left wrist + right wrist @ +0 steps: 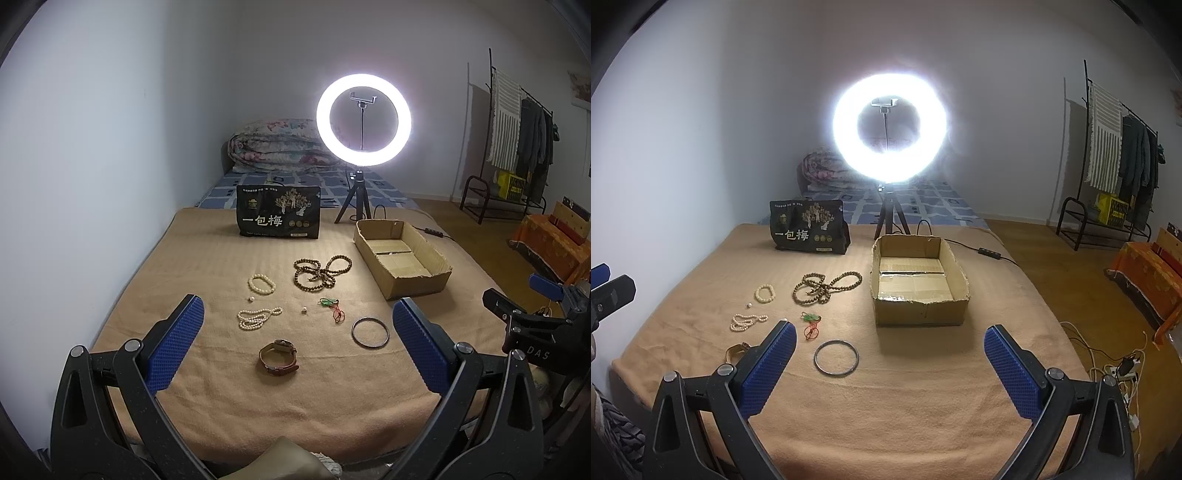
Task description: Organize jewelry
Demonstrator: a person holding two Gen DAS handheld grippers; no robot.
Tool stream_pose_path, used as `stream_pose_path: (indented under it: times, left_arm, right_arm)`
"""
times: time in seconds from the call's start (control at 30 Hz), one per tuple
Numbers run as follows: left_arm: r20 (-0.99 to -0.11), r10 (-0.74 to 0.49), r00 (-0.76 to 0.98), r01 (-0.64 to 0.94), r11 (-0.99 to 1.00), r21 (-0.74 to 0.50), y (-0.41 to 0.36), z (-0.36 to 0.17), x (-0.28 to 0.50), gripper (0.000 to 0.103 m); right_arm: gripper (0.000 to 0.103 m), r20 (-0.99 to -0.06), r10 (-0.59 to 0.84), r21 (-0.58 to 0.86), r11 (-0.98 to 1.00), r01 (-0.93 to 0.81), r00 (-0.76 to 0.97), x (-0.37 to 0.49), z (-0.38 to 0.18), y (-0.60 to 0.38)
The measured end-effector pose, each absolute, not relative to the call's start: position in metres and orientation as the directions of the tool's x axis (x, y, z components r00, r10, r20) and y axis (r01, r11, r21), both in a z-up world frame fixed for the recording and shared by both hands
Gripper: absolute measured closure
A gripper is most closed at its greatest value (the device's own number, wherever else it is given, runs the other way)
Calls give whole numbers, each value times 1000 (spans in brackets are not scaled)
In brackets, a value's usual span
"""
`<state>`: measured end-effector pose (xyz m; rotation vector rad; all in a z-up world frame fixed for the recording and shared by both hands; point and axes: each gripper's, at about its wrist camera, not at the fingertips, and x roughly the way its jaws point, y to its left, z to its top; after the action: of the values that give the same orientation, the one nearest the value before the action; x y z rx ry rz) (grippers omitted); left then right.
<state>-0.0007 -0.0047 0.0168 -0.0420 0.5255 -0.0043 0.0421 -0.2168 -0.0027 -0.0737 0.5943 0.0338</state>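
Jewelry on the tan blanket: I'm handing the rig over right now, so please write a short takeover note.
Left hand-held gripper: open, empty. Right hand-held gripper: open, empty.
Open cardboard box: holds no jewelry.
On the tan blanket: brown wooden bead strand, white bead bracelet, white pearl necklace, brown leather watch, dark metal bangle, green pendant on red cord, two loose beads.
Done: nothing. Left: everything.

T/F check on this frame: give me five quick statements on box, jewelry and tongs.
1. The cardboard box holds no jewelry. True.
2. The left tongs grip the watch. False: they are open, the watch lies on the blanket.
3. The metal bangle lies flat on the blanket. True.
4. The brown bead necklace is in the box. False: it lies left of it.
5. The right tongs are open. True.
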Motion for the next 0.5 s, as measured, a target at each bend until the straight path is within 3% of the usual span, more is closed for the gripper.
stream_pose_path:
  times: [0.5]
  left_arm:
    - [-500, -14, 866, -7, 999, -40, -5, 18, 3, 0]
  right_arm:
    - [0, -563, 11, -59, 997, -54, 826, 43, -4, -215]
